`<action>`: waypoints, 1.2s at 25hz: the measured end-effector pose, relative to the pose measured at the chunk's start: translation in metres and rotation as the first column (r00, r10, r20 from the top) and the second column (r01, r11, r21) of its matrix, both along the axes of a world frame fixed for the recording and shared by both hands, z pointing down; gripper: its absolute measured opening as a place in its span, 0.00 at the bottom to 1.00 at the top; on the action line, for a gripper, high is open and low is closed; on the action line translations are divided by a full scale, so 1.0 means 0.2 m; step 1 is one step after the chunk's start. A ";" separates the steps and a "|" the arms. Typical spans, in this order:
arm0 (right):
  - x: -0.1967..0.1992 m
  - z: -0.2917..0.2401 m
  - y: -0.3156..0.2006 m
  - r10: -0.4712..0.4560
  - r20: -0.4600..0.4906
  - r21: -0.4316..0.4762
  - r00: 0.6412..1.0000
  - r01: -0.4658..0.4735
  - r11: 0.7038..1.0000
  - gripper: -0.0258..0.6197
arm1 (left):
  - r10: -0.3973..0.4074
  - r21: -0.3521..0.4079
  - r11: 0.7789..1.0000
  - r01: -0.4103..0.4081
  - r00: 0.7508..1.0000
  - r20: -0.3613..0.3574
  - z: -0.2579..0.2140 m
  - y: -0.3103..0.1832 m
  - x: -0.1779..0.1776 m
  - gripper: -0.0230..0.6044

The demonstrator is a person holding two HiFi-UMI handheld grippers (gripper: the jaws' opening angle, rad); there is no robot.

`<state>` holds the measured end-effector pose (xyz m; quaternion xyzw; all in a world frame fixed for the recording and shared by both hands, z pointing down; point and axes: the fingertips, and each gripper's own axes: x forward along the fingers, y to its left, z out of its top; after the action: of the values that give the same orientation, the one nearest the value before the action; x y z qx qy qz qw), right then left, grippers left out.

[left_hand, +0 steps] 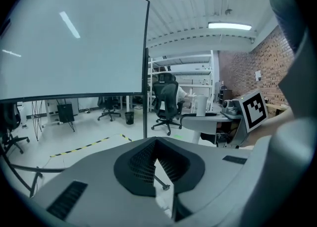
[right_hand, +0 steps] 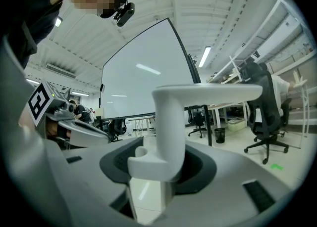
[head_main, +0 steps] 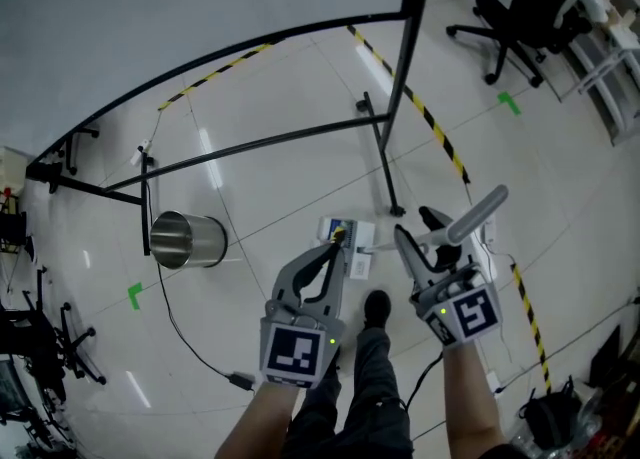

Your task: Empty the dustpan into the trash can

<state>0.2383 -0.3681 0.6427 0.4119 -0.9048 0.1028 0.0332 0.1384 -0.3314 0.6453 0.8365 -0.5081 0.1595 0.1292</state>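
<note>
1. The right hand-held gripper (right_hand: 161, 167) was pinching the dustpan handle (right_hand: 171, 122). Its jaws were pressed on the upright white post, and the crossbar stood above them.
2. In the head view the dustpan handle (head_main: 478, 215) slanted up and to the right from the right hand-held gripper (head_main: 420, 234). The pan itself was largely hidden beneath that gripper, and its contents could not be verified.
3. The left hand-held gripper (head_main: 333, 247) had its jaws pressed together at the tips. Its own view (left_hand: 156, 144) showed no object that could be made out between them.
4. The trash can (head_main: 190, 240), a metal cylinder, stood on the floor (head_main: 260, 167). It was ahead and to the left of both grippers and well apart from the dustpan.
5. Governing relation: the can lay leftward of the loaded right gripper. The left gripper was between them and nearer the can, and the handle's long axis pointed away from the can.
6. Assessment: emptying had not begun. The carry would need to cross left past the idle gripper before any tipping.
7. Risk: tilting the pan early in the carry could spill its contents on the floor short of the can.
</note>
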 end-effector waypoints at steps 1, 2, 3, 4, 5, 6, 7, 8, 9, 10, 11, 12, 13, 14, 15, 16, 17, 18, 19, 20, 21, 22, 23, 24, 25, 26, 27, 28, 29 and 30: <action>0.00 -0.03 0.00 -0.002 -0.012 -0.003 1.000 0.002 1.000 0.35 | 0.005 0.011 1.000 -0.005 1.000 0.003 -0.04 -0.01 -0.01 0.03; 0.00 -0.06 0.01 -0.002 -0.024 -0.005 1.000 0.002 1.000 0.35 | 0.008 0.017 1.000 -0.008 1.000 -0.002 -0.08 -0.01 -0.01 0.03; 0.01 -0.09 0.02 0.000 -0.036 -0.005 0.999 0.000 1.000 0.35 | 0.009 0.019 1.000 -0.009 1.000 -0.015 -0.13 -0.01 -0.02 0.03; 0.01 -0.12 0.03 0.003 -0.050 -0.002 0.999 -0.003 1.000 0.35 | 0.009 0.019 1.000 -0.008 1.000 -0.030 -0.17 0.00 -0.02 0.03; 0.01 -0.15 0.04 0.005 -0.065 0.003 0.998 -0.005 1.000 0.35 | 0.011 0.022 1.000 -0.011 0.999 -0.040 -0.22 0.00 -0.03 0.03; 0.01 -0.18 0.04 0.006 -0.078 0.011 0.997 -0.005 1.000 0.35 | 0.017 0.029 0.999 -0.016 0.999 -0.044 -0.25 -0.01 -0.03 0.03; 0.01 -0.22 0.05 0.007 -0.089 0.020 0.996 -0.006 1.000 0.35 | 0.026 0.037 0.999 -0.025 0.999 -0.043 -0.29 -0.01 -0.03 0.03; 0.01 -0.26 0.06 0.012 -0.094 0.033 0.995 -0.009 0.999 0.35 | 0.035 0.046 0.998 -0.033 0.999 -0.042 -0.32 -0.02 -0.02 0.03; 0.01 -0.30 0.07 0.021 -0.096 0.045 0.995 -0.017 0.999 0.35 | 0.043 0.051 0.998 -0.041 0.998 -0.042 -0.36 -0.02 -0.01 0.03; 0.03 -0.33 0.09 0.031 -0.098 0.046 0.995 -0.027 0.999 0.35 | 0.051 0.054 0.997 -0.049 0.998 -0.042 -0.39 -0.01 0.00 0.03; 0.04 -0.36 0.11 0.042 -0.099 0.036 0.994 -0.038 0.999 0.35 | 0.059 0.058 0.997 -0.057 0.997 -0.042 -0.43 -0.01 0.01 0.03; 0.07 -0.40 0.14 0.052 -0.099 0.026 0.994 -0.050 0.998 0.35 | 0.068 0.062 0.996 -0.066 0.997 -0.041 -0.47 0.00 0.02 0.03; 0.10 -0.43 0.16 0.064 -0.096 0.023 0.993 -0.062 0.998 0.35 | 0.080 0.068 0.995 -0.077 0.996 -0.040 -0.51 0.01 0.03 0.03; 0.12 -0.48 0.18 0.079 -0.091 0.027 0.993 -0.077 0.997 0.35 | 0.095 0.073 0.993 -0.092 0.995 -0.036 -0.55 0.02 0.04 0.03; 0.15 -0.53 0.19 0.096 -0.081 0.035 0.992 -0.094 0.995 0.35 | 0.111 0.076 0.991 -0.108 0.993 -0.028 -0.59 0.03 0.04 0.03; 0.17 -0.59 0.20 0.114 -0.068 0.043 0.991 -0.111 0.993 0.35 | 0.123 0.079 0.989 -0.121 0.992 -0.019 -0.63 0.04 0.03 0.03; 0.19 -0.64 0.21 0.129 -0.055 0.048 0.990 -0.126 0.991 0.35 | 0.130 0.082 0.988 -0.129 0.991 -0.012 -0.67 0.04 0.02 0.03; 0.22 -0.69 0.22 0.140 -0.045 0.052 0.989 -0.138 0.989 0.35 | 0.133 0.087 0.987 -0.132 0.991 -0.009 -0.71 0.05 0.01 0.03; 0.23 -0.74 0.23 0.148 -0.037 0.057 0.988 -0.146 0.988 0.35 | 0.136 0.093 0.986 -0.135 0.991 -0.008 -0.75 0.05 0.01 0.03; 0.25 -0.78 0.24 0.154 -0.031 0.062 0.988 -0.152 0.986 0.35 | 0.141 0.101 0.985 -0.139 0.990 -0.007 -0.79 0.06 0.01 0.03; 0.26 -0.83 0.26 0.159 -0.025 0.067 0.987 -0.157 0.985 0.35 | 0.147 0.109 0.983 -0.146 0.989 -0.004 -0.83 0.07 0.01 0.03; 0.27 -0.87 0.28 0.164 -0.019 0.071 0.986 -0.162 0.984 0.35 | 0.154 0.117 0.981 -0.153 0.988 -0.002 -0.87 0.08 0.02 0.03; 0.27 -0.91 0.30 0.168 -0.012 0.074 0.986 -0.167 0.983 0.35 | 0.160 0.127 0.979 -0.159 0.987 0.000 -0.91 0.10 0.02 0.03; 0.28 -0.95 0.32 0.171 -0.005 0.081 0.985 -0.170 0.982 0.35 | 0.166 0.138 0.977 -0.164 0.986 0.001 -0.95 0.11 0.02 0.03; 0.28 -0.98 0.33 0.172 -0.001 0.088 0.985 -0.171 0.981 0.35 | 0.172 0.150 0.974 -0.170 0.985 0.001 -0.99 0.12 0.03 0.03; 0.28 -1.01 0.34 0.172 0.000 0.094 0.985 -0.171 0.981 0.35 | 0.178 0.161 0.971 -0.176 0.984 0.001 -1.02 0.12 0.03 0.03; 0.28 -1.04 0.35 0.171 0.000 0.099 0.985 -0.170 0.980 0.35 | 0.184 0.169 0.969 -0.182 0.983 0.002 -1.05 0.13 0.03 0.03; 0.28 -1.07 0.35 0.171 -0.002 0.104 0.985 -0.170 0.980 0.35 | 0.190 0.174 0.967 -0.187 0.982 0.000 -1.07 0.14 0.03 0.03; 0.27 -1.09 0.36 0.170 -0.006 0.108 0.985 -0.169 0.980 0.35 | 0.195 0.178 0.965 -0.191 0.981 -0.004 -1.10 0.15 0.03 0.03; 0.27 -1.12 0.37 0.170 -0.012 0.113 0.985 -0.168 0.979 0.35 | 0.199 0.179 0.964 -0.195 0.980 -0.008 -1.12 0.17 0.02 0.03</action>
<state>0.2916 -0.2947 0.4182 0.4894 -0.8705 0.0500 0.0108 0.1431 -0.2976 0.4217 0.8930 -0.4329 0.1150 0.0442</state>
